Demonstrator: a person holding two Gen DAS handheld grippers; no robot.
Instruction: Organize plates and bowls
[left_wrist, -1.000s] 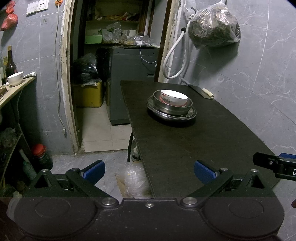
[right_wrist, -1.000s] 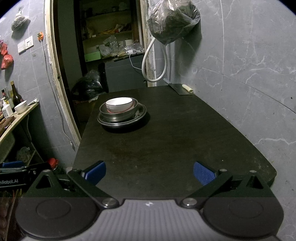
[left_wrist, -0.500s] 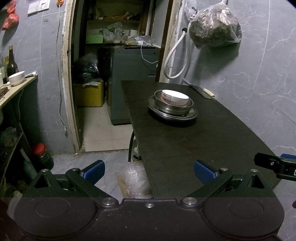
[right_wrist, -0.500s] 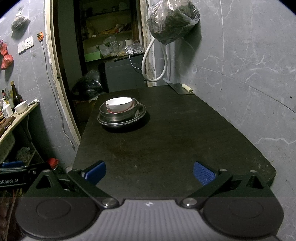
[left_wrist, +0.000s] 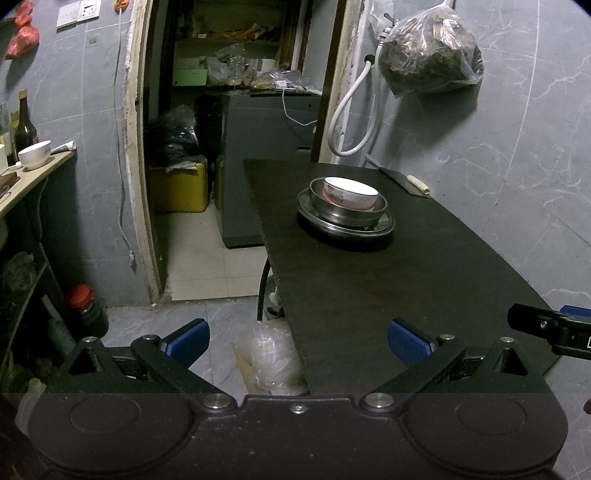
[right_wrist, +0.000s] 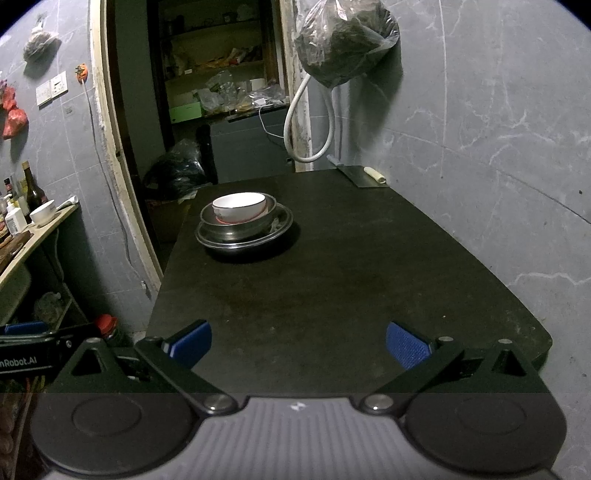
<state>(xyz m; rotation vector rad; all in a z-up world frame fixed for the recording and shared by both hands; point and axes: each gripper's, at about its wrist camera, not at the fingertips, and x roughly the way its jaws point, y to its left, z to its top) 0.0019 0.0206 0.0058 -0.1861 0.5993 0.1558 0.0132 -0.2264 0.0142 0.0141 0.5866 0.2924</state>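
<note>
Both grippers hang at the near end of the dark worktop (right_wrist: 332, 280), jaws spread wide and holding nothing: the left gripper (left_wrist: 297, 339) sits over the worktop's left edge, partly above the floor, and the right gripper (right_wrist: 299, 341) over the near middle. The stack looks already nested, so the step in hand is likely either a check or the first reach. If a piece must come off, take the top one first, pinching its rim from above with one gripper while the other steadies the plate.

The stack stands toward the far left of the worktop: a white bowl (right_wrist: 239, 207) with a reddish band sits inside a steel bowl (right_wrist: 236, 225), which rests on a steel plate (right_wrist: 280, 225). All look upright and roughly centred.
</note>
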